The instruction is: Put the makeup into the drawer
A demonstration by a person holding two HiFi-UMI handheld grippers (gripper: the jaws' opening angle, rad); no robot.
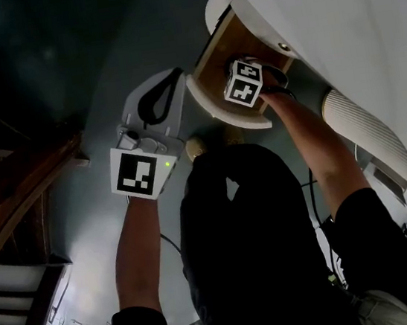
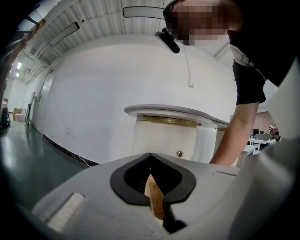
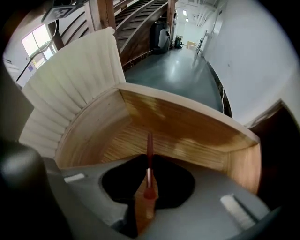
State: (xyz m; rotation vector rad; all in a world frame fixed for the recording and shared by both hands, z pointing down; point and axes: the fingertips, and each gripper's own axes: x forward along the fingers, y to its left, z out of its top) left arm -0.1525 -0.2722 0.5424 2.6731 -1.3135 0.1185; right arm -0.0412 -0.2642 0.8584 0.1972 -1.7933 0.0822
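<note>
A slim red makeup pencil [image 3: 149, 150] is clamped between the jaws of my right gripper [image 3: 149, 161], tip pointing forward over the wooden floor of the open drawer [image 3: 187, 126]. In the head view the right gripper [image 1: 249, 67] reaches into that drawer [image 1: 228, 111], which is pulled out of a white dressing table [image 1: 333, 12]; its jaws are hidden there behind the marker cube. My left gripper [image 1: 170, 76] hovers just left of the drawer front. Seen in the left gripper view, the left gripper [image 2: 151, 157] is shut with nothing held.
A fluted white side panel [image 1: 368, 127] of the dressing table curves to the right of the drawer. A small brass knob [image 2: 179, 153] shows on the table's front. Wooden stairs [image 1: 14, 207] stand at the left, across dark green floor [image 1: 60, 50].
</note>
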